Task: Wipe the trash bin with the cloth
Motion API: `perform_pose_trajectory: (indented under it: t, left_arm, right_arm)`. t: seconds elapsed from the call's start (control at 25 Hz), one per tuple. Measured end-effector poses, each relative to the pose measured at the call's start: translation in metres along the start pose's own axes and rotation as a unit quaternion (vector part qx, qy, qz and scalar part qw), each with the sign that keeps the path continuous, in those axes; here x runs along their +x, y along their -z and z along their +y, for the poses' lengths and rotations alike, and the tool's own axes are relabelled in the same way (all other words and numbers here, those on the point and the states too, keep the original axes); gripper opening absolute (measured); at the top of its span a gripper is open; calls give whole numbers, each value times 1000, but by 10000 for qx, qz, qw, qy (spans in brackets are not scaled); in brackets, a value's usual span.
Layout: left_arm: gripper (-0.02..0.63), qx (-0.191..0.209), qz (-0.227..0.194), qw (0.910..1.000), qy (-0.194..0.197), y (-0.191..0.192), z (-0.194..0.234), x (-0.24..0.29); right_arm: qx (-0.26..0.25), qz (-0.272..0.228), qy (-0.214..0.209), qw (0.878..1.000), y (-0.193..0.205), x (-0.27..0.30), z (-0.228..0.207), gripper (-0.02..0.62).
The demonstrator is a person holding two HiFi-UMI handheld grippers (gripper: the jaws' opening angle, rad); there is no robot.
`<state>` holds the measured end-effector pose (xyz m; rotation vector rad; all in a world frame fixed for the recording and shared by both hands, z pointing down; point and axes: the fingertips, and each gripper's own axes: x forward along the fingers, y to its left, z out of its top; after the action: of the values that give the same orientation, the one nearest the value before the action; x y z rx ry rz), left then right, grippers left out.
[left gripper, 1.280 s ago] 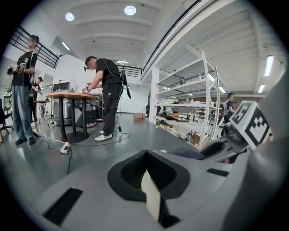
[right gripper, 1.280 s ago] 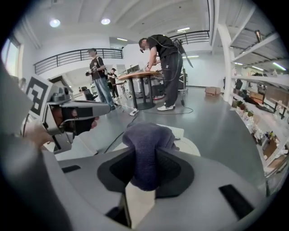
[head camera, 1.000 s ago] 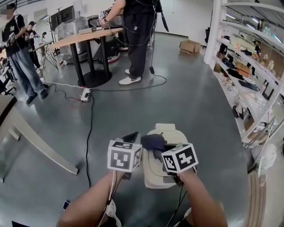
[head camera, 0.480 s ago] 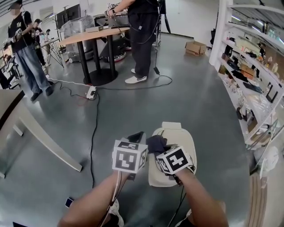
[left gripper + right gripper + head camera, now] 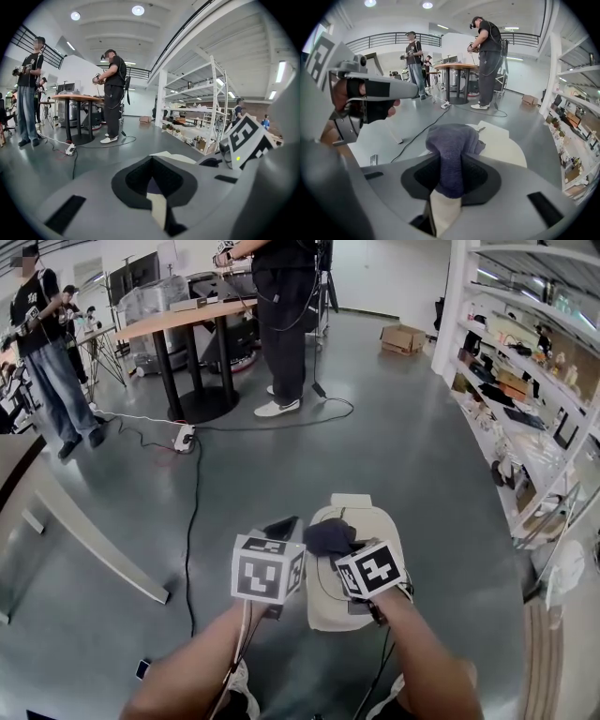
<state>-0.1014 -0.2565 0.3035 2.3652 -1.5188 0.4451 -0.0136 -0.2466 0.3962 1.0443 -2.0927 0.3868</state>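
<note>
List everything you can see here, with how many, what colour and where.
trash bin: one, cream, on the grey floor just ahead
cloth: one, dark purple, bunched over the bin's top
table: one, wood top on black legs, far left
person in black: one, standing at the table
other people: at least two, far left
cardboard box: one, brown, on the far floor
shelving: white, along the right, loaded with small items
power strip: one, white, on the floor near the table
black cable: one, trailing across the floor
left gripper: grey, jaws together, empty, left of the bin
right gripper: grey, shut on the cloth, over the bin
</note>
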Motion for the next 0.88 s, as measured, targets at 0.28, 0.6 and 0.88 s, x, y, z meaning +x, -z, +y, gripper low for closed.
perform_pose_trajectory:
  t: [0.28,0.6,0.88]
  left_arm:
    - [0,17,30,10000,84,5,-14,0]
    - [0,268,-26,9996,90,5,-29,-2]
    - [0,140,-9,9998,167,8,-35,-8]
  right_arm:
    - [188,42,172,9997,13,-9,-19,103]
    - [593,-53,309,9978,24,-16,-40,103]
    - [766,-11,564,9955,36,-28,-59,103]
